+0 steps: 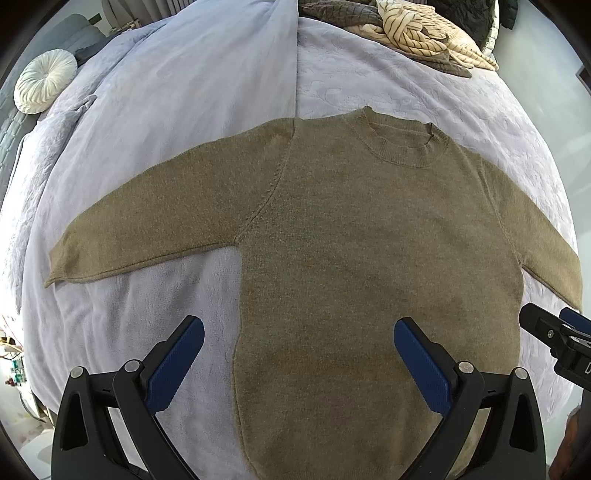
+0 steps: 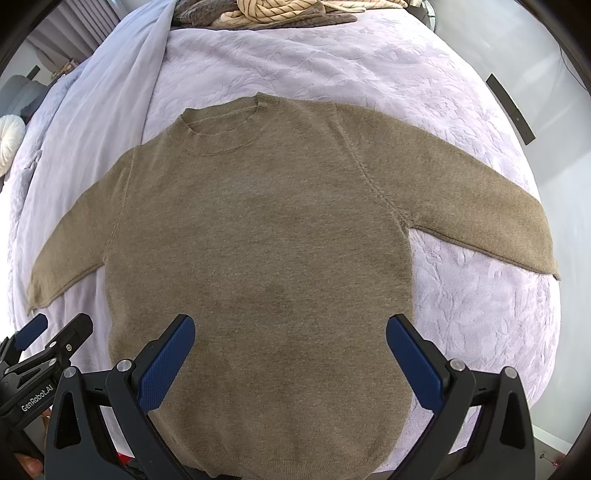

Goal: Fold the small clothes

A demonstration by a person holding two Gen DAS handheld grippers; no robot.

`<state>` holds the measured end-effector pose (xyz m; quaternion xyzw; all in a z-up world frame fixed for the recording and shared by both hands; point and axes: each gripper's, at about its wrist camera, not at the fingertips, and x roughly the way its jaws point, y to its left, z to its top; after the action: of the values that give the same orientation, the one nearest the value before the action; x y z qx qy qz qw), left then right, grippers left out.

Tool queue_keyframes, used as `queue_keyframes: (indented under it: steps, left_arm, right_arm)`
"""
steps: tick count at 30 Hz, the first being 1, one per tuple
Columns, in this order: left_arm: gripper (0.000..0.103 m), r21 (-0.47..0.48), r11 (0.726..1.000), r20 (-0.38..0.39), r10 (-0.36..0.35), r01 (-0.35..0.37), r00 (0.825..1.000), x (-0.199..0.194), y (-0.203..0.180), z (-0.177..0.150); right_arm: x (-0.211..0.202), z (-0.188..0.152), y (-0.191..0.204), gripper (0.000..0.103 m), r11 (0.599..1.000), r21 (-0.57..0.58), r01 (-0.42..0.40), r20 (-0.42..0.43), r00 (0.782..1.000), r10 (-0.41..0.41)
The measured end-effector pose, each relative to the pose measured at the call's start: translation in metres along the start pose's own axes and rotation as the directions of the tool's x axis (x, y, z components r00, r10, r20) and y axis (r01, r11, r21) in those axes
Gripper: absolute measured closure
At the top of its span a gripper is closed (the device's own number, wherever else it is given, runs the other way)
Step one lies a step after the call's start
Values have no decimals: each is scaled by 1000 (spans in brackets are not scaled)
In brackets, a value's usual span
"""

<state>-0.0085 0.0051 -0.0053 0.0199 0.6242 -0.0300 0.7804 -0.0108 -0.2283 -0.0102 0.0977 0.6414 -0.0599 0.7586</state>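
An olive-brown knit sweater (image 1: 351,229) lies flat and spread out on the bed, collar at the far side, both sleeves stretched out sideways. It also shows in the right wrist view (image 2: 258,229). My left gripper (image 1: 299,332) is open and empty, held above the sweater's lower left side. My right gripper (image 2: 290,328) is open and empty above the sweater's lower body. The right gripper also shows at the right edge of the left wrist view (image 1: 554,332); the left gripper shows at the lower left of the right wrist view (image 2: 48,332).
The bed has a lilac blanket (image 1: 166,92) on the left and an embossed lilac cover (image 2: 461,295) on the right. A heap of striped and grey clothes (image 1: 417,33) lies at the far end. A round white cushion (image 1: 44,86) sits far left.
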Motion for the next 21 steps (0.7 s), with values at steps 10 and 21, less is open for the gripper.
queue_keyframes:
  steps: [10, 21]
  left_arm:
    - [0, -2, 1000, -7, -3, 3, 1000, 2, 2, 0]
    - [0, -1, 1000, -10, -3, 3, 1000, 2, 3, 1]
  right_arm:
    - [2, -1, 4, 0, 1000, -4, 1, -4, 1000, -1]
    - [4, 2, 6, 0, 1000, -15, -1, -12, 1000, 1]
